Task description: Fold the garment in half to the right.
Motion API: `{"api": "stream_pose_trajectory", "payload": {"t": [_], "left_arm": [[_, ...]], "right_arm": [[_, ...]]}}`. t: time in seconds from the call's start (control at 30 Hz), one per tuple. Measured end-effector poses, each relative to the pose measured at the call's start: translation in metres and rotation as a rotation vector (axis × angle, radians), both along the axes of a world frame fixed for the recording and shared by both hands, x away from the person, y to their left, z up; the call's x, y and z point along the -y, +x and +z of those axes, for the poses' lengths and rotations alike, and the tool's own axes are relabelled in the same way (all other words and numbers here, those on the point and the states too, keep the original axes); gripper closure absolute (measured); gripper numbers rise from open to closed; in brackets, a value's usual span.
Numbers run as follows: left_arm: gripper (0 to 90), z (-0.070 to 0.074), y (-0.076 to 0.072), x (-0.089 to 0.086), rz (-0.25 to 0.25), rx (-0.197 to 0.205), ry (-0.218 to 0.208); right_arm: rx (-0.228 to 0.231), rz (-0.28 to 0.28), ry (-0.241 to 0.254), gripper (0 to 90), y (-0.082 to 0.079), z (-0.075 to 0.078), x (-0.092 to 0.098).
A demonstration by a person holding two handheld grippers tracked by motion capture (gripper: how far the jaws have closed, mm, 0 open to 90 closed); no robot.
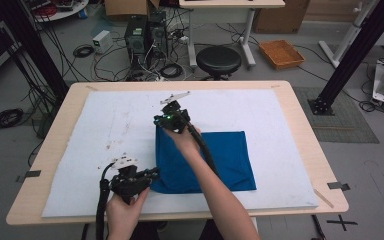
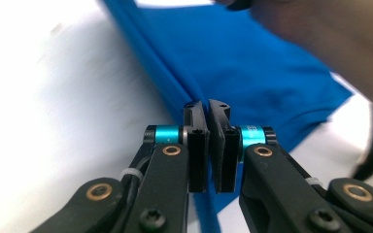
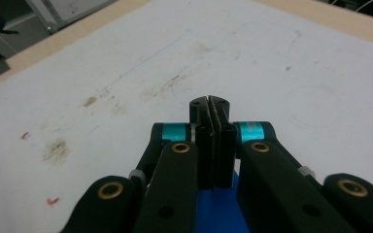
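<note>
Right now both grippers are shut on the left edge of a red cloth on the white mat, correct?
Not quite: the cloth is blue, not red, as the high view shows. The rest stands: the left gripper and the right gripper are both shut on its left edge, on the white mat.

Blue cloth [image 1: 230, 160] on white-covered table [image 1: 300, 115]

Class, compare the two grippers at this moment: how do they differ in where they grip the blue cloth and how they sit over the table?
1. The left gripper pinches the blue cloth at its near left corner; the right gripper pinches its far left corner.
2. The left gripper lies level near the table's front edge; the right gripper sits farther back, reaching across the cloth.

Shared: both have their jaws shut on the cloth's edge.
</note>
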State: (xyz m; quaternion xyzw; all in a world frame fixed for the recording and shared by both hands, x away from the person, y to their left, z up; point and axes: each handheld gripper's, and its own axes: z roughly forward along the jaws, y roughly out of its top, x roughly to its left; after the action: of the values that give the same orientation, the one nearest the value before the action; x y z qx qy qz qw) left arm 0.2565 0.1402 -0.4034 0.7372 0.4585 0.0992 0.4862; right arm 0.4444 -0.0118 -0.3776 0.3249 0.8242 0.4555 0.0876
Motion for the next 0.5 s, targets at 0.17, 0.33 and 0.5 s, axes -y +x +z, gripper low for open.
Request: {"api": "stream_pose_trajectory", "payload": {"t": [0.17, 0.33, 0.5], "left_arm": [[86.3, 0.018, 0.010, 0.046, -0.090, 0.040, -0.034], [86.4, 0.014, 0.024, 0.099, -0.173, 0.023, -0.036], [86.3, 0.006, 0.034, 0.148, -0.233, 0.018, -0.026]], "right_arm": [[0.051, -0.014, -0.012, 89.9, -0.005, 0.019, 0.045], [0.072, -0.060, -0.032, 89.9, -0.008, 0.027, 0.099], [0.053, -0.123, -0.037, 89.9, -0.007, 0.022, 0.154]]}}
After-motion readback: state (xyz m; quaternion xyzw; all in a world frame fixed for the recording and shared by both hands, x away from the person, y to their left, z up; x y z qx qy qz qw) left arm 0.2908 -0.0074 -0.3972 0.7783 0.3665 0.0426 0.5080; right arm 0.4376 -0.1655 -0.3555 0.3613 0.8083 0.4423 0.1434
